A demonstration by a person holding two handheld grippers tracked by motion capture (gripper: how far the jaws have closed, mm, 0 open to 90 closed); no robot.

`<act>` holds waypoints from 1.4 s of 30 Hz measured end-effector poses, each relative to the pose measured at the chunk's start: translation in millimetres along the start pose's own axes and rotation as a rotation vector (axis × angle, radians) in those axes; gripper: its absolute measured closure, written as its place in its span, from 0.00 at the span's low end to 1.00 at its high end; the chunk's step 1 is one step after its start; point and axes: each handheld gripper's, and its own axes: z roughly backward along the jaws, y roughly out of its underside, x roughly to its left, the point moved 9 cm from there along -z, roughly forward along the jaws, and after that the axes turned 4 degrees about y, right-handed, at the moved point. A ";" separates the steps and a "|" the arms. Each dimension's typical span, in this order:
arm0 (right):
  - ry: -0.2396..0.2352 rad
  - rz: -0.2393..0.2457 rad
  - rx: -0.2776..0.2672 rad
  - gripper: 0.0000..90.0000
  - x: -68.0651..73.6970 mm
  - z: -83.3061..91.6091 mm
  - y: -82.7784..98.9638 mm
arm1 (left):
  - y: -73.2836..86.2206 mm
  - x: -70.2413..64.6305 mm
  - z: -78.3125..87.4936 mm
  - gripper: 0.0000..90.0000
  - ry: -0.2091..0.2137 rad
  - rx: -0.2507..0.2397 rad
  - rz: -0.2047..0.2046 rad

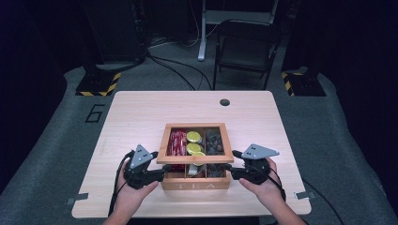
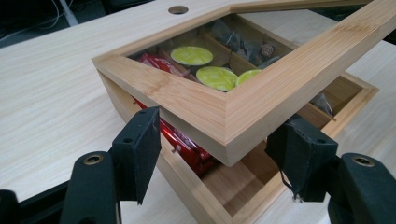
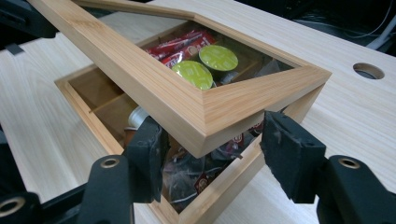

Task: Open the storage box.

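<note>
**Tea Box Lid Raised at Both Front Corners**

The wooden tea box [image 1: 196, 180] sits at the front centre of the tabletop [image 1: 136, 112]. Its glass-paned lid [image 1: 195, 158] is tilted up at the front. The left hand-held gripper [image 1: 162, 173] straddles the lid's front-left corner, jaws spread, pads just beside the wood. The right hand-held gripper [image 1: 228, 169] straddles the front-right corner likewise. Inside: red packets [image 2: 187, 144], green-topped capsules [image 2: 215, 77], dark sachets [image 3: 196, 175].

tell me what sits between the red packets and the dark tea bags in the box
Green-topped capsules fill the middle compartment between the red packets and dark tea bags, seen in the high view.
</note>
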 end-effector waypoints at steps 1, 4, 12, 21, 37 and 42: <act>-0.004 -0.012 -0.002 0.47 -0.9 0.4 -1.6 | -2.6 1.2 0.8 0.39 -0.002 -0.001 -0.009; -0.009 -0.020 -0.013 0.48 -4.4 1.3 -7.5 | -11.0 1.8 1.8 0.40 -0.005 -0.007 -0.036; 0.021 -0.004 -0.016 0.48 -11.9 0.8 -28.5 | -32.4 7.8 3.2 0.42 -0.037 -0.007 -0.088; 0.028 -0.016 -0.046 0.49 -22.0 -1.8 -53.4 | -52.4 20.2 5.1 0.48 -0.042 -0.049 -0.050; 0.032 -0.025 -0.091 0.54 -37.0 -7.3 -72.7 | -61.7 47.4 -15.3 0.58 -0.057 -0.086 0.011; 0.034 -0.022 -0.098 0.54 -39.7 -8.8 -77.0 | -67.4 50.9 -20.3 0.59 -0.095 -0.104 -0.007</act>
